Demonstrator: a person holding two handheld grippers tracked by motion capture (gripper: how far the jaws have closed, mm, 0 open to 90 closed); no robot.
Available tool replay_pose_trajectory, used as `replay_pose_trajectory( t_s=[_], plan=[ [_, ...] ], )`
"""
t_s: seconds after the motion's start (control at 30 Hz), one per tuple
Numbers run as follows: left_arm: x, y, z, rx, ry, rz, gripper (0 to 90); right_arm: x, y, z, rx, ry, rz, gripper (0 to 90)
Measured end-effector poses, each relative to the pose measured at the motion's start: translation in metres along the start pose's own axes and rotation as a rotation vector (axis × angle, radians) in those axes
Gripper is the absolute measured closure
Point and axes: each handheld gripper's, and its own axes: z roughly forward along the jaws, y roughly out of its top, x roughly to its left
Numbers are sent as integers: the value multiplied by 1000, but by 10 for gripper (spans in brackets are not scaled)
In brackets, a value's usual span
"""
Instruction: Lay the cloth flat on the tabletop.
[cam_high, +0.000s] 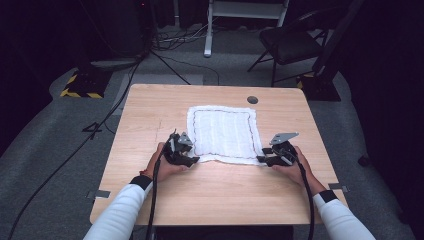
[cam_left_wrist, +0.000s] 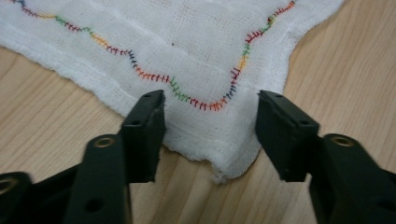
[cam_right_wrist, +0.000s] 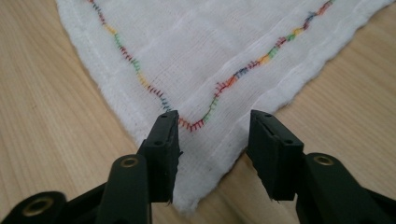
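A: High view, item one? Hidden parts?
B: White cloth (cam_high: 224, 133), flat at table (cam_high: 150, 115) centre; stitching faint. Left gripper (cam_high: 192, 159) at near-left corner, right gripper (cam_high: 261, 159) at near-right corner. Jaw gaps too small to judge. Sleeves cut off at bottom edge.

A: Left gripper view?
B: Cloth (cam_left_wrist: 187, 51) corner lying between spread jaws, pads clear of fabric, nothing pinched. Multicoloured stitched line (cam_left_wrist: 205, 103) curving round corner. Far cloth cut off at top. Gripper body blurred at bottom.

A: Right gripper view?
B: Cloth (cam_right_wrist: 219, 56) corner pointing between parted jaws; left jaw overlapping hem, contact unclear. Tip partly hidden behind that jaw.

A: Containers?
B: None listed.
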Motion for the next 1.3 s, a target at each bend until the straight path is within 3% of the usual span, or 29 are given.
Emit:
replay_pose_trajectory(
  t_s=[0.03, 0.1, 0.23, 0.37, 0.73, 1.03, 1.17, 1.2, 1.3],
  plan=[
    [2, -1, -1, -3, -4, 3, 564, -1, -2, -1, -7, 15, 15, 606],
    [3, -2, -1, -9, -5, -1, 597, 0, -2, -1, -9, 21, 16, 625],
    [2, -3, -3, -2, -25, 15, 798, 6, -5, -3, -22, 32, 9, 806],
    [-2, -3, -4, 3, -50, 23, 829, 13, -7, -6, -9, 18, -24, 864],
    [-32, -15, -14, 10, -140, 76, 830, 36, -30, -29, 8, 50, -21, 872],
    [-61, -27, -26, 8, -181, 119, 794, 58, -53, -51, 16, 57, -36, 869],
    [-64, -34, -36, -7, -169, 103, 703, 59, -61, -61, -6, 54, -8, 839],
    [-62, -37, -42, -27, -149, 78, 622, 59, -61, -65, -25, 37, -4, 760],
    [-55, -38, -47, -52, -133, 48, 561, 60, -58, -70, -64, 32, -16, 722]
  ],
)
